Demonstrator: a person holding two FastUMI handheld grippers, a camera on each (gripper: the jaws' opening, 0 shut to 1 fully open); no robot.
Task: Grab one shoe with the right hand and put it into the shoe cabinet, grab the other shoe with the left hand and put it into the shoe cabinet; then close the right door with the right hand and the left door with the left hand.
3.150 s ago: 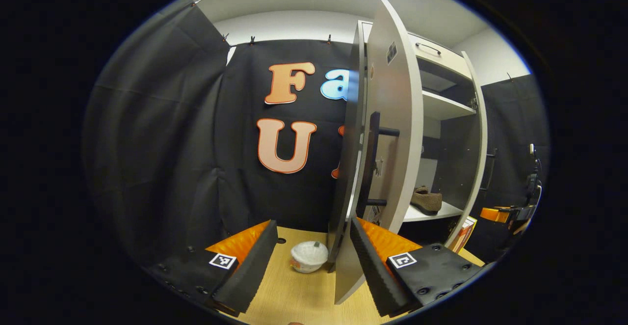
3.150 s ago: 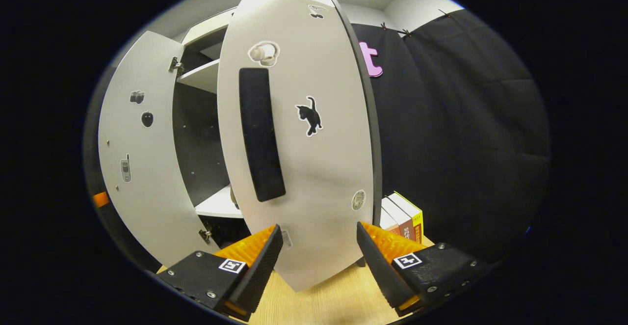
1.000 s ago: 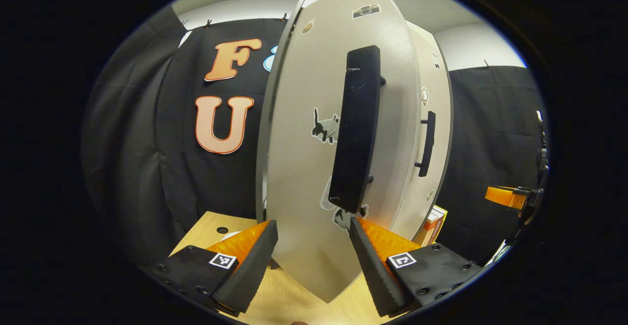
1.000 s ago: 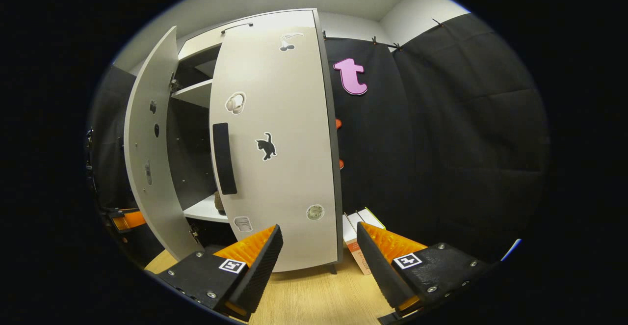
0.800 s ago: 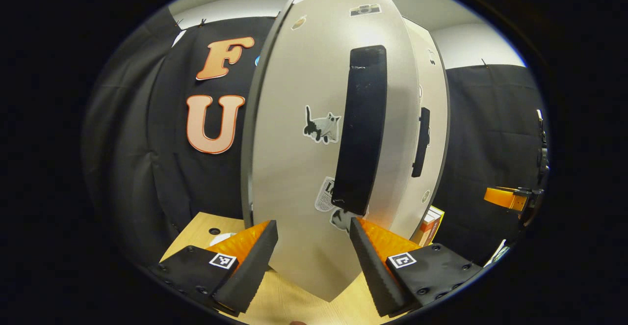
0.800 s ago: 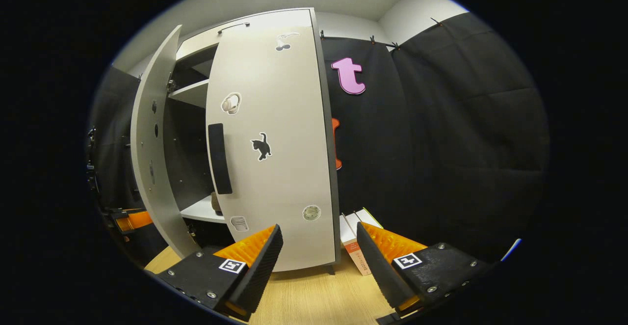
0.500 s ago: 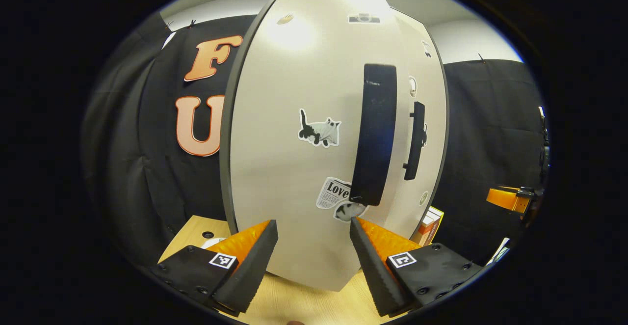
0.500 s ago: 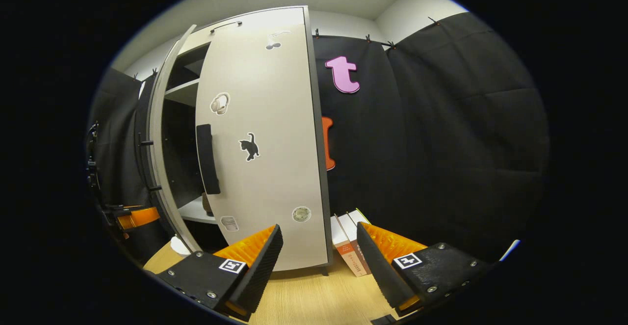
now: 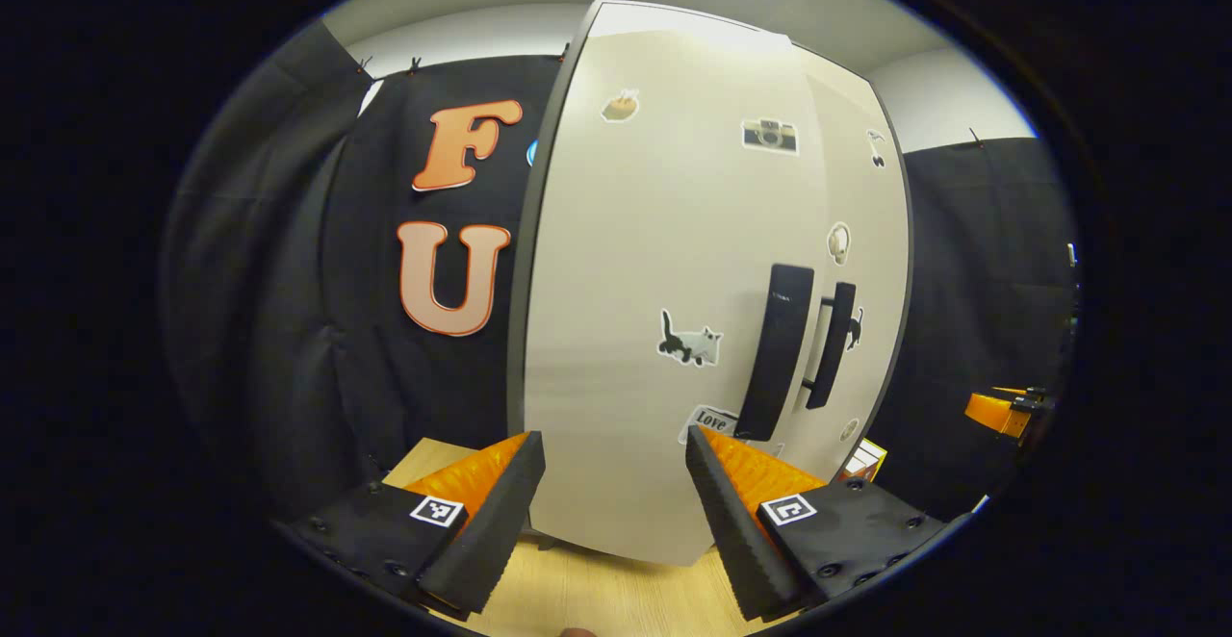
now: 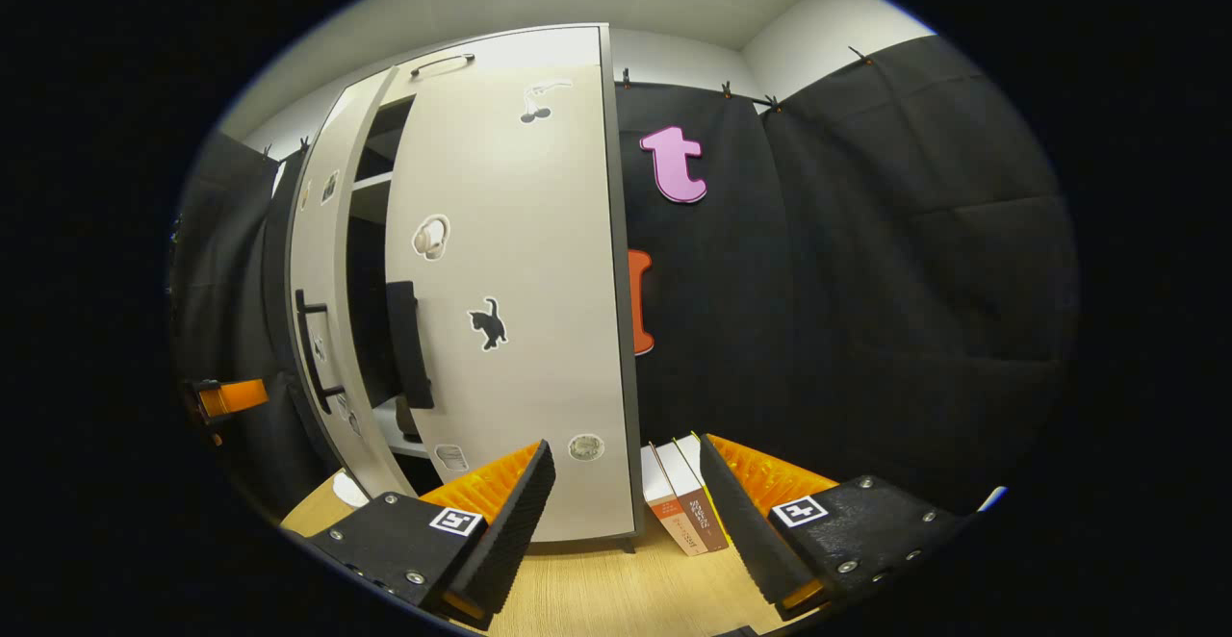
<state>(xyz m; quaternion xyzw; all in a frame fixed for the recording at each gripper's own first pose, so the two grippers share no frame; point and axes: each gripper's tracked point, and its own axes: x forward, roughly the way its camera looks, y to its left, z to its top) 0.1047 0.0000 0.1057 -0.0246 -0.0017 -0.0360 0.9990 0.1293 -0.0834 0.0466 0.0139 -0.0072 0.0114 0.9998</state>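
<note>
The white shoe cabinet's left door [image 9: 654, 329] stands almost flush, its black handle [image 9: 784, 348] beside the right door's handle [image 9: 835, 339]. My left gripper [image 9: 611, 483] is open and empty, a short way back from that door. In the right gripper view the right door [image 10: 520, 329] and the left door [image 10: 322, 262] leave a narrow dark gap, with a white shelf [image 10: 385, 420] inside. A brown bit low in the gap may be a shoe [image 10: 404, 419]. My right gripper [image 10: 626, 488] is open, empty, and off the right door.
Several books [image 10: 683, 512] stand against the cabinet's right side, also seen as books [image 9: 863, 459] in the left gripper view. A white bowl [image 10: 348, 488] sits on the wooden table [image 10: 597, 598] left of the cabinet. Black cloth walls surround the booth.
The left door has swung from half open to almost shut, and my left gripper has drawn back from it. The right door and right gripper have hardly moved.
</note>
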